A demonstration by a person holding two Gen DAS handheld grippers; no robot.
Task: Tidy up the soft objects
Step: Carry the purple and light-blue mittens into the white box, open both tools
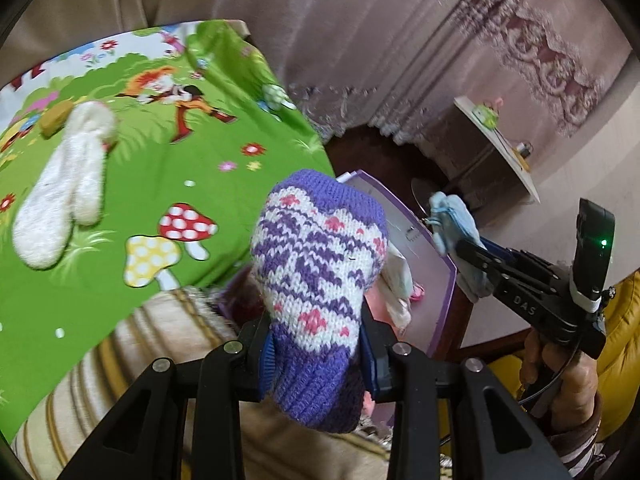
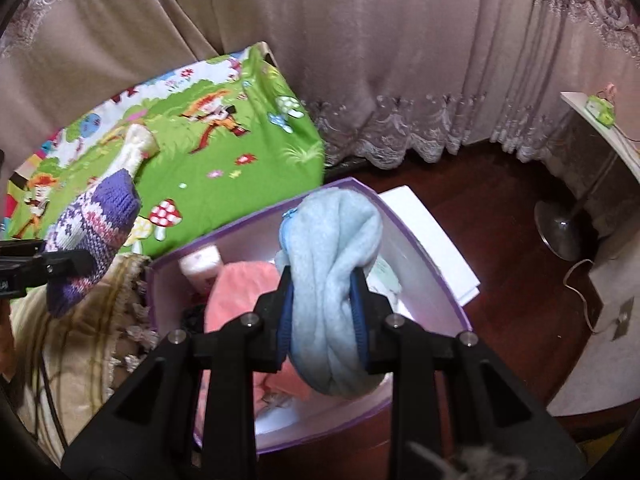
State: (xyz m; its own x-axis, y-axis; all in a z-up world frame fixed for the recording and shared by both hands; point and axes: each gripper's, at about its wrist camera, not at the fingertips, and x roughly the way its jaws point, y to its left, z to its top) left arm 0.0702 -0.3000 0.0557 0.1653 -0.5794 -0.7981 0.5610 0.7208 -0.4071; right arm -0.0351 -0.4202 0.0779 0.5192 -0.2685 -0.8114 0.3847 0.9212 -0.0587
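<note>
Over the bed edge, left wrist view: left gripper point(image 1: 316, 344) is clamped on the purple knitted sock point(image 1: 320, 264), dead centre.
White fluffy socks point(image 1: 60, 196): lying on the green cartoon sheet point(image 1: 168, 184) at 9 o'clock, not yet collected.
Right gripper point(image 1: 460, 246): at 3 o'clock, pinching the light blue sock point(image 1: 450, 220).
Above the purple box point(image 2: 420, 256), right wrist view: blue sock hangs between closed pads, pink cloth point(image 2: 240, 292) below.
Risk: bulky blue roll may snag a pad on release and tumble past the rim at 5 o'clock.

Black plastic left gripper point(image 1: 316, 354) & right gripper point(image 2: 325, 316), silver screws, blue-padded jaws, "DAS" lettering, green LED.
</note>
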